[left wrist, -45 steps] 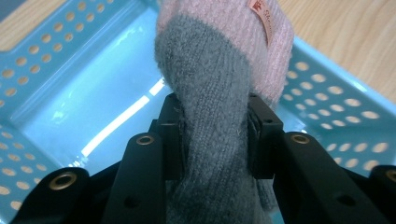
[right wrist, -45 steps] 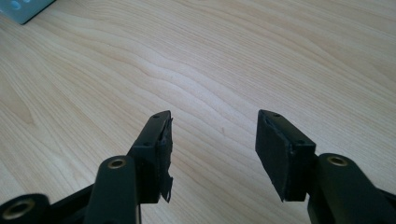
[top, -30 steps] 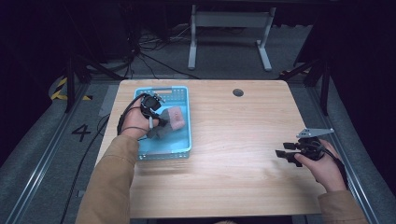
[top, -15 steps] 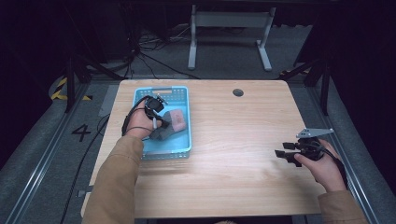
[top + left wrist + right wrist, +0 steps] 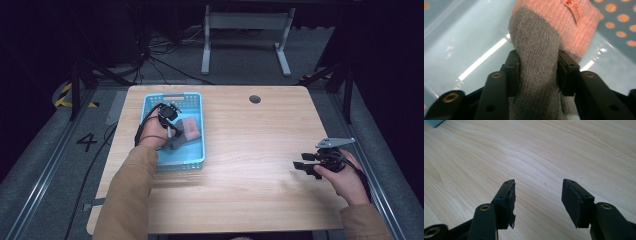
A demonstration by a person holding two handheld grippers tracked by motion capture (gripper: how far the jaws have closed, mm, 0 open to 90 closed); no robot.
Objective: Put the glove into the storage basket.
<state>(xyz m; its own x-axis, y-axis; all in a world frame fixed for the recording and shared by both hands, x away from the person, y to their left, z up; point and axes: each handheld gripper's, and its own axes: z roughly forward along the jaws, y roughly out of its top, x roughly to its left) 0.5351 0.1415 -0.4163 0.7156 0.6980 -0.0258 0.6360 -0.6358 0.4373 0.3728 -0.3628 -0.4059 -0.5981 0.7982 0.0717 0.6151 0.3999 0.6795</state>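
clearly the left gripper (image 5: 170,131) has its jaws clamped on a sock (image 5: 541,50), grey at the foot and pink at the cuff, with the grey knit bunched between the pads. the sock lies inside the blue bin (image 5: 197,150), which sits at about ten o'clock on the table (image 5: 250,190), and the cuff points toward one o'clock from the gripper. the step in hand looks like lifting the sock out of the bin. to do it well i would keep the grip firm on that thick grey fold and raise it straight up until the trailing cuff clears the bin wall, because a sideways drag could catch the knit on the holed wall or tip the light bin. only then should it swing toward the bare wood.

the right gripper (image 5: 306,166) rests at about four o'clock, near the table edge, with its jaws spread apart and nothing between them. it could steady the bin if it starts to slide.

the table is pale wood with a small round port (image 5: 255,99) at twelve o'clock. beyond it the room is dark, with grey floor, loose cables (image 5: 160,65) at eleven o'clock and a white stand (image 5: 245,40) at twelve.
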